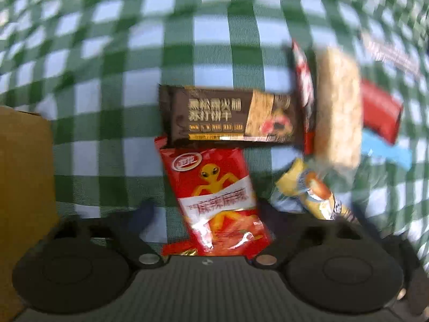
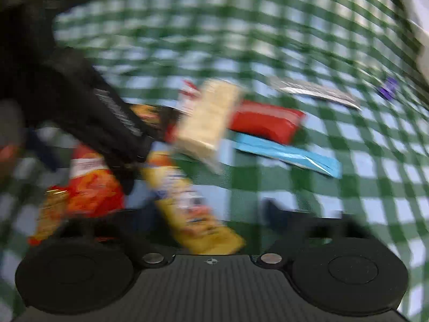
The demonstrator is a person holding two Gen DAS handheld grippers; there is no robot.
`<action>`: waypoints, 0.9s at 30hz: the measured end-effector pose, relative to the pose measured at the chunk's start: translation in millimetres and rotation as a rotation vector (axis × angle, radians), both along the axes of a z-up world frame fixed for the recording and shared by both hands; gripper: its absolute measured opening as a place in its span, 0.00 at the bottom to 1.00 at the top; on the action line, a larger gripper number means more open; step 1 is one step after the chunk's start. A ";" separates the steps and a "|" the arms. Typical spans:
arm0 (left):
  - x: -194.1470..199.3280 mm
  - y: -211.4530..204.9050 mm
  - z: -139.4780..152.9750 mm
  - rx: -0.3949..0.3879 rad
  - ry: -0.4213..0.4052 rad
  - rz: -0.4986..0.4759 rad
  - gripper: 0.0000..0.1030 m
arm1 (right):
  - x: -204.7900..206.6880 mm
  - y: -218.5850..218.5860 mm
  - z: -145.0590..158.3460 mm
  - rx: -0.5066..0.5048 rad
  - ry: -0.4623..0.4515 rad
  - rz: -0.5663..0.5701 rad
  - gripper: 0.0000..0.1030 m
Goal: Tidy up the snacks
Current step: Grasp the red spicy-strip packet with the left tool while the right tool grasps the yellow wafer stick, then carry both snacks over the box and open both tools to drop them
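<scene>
My left tongs (image 1: pixel 206 209) straddle the red packet (image 1: pixel 217 204), grip unclear; right tongs (image 2: pixel 211 212) around the yellow packet (image 2: pixel 193 206), likewise unclear.

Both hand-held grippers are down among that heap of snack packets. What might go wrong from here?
1. The red alien packet lies between the left hand-held gripper fingers, its top edge by the brown cracker pack, which may get dragged.
2. The yellow packet lies slanted between the right hand-held gripper fingers, so it may twist free.
3. The two grippers work close together and could bump.
</scene>
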State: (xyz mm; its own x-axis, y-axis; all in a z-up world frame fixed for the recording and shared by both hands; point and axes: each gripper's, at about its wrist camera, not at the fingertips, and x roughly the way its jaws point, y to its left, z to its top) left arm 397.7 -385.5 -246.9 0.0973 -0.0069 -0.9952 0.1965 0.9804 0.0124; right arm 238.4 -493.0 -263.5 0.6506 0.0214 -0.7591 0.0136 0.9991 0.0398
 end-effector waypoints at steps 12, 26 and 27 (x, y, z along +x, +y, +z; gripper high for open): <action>-57.9 9.1 64.4 -0.076 -0.191 -0.111 0.49 | -44.5 -5.6 32.4 0.011 -0.016 -0.160 0.16; -155.9 103.8 193.5 -0.324 -0.337 -0.138 0.49 | -125.5 27.4 128.0 0.093 -0.166 -0.283 0.16; -165.8 118.1 203.5 -0.328 -0.355 -0.130 0.49 | -134.4 35.5 135.7 0.101 -0.178 -0.270 0.16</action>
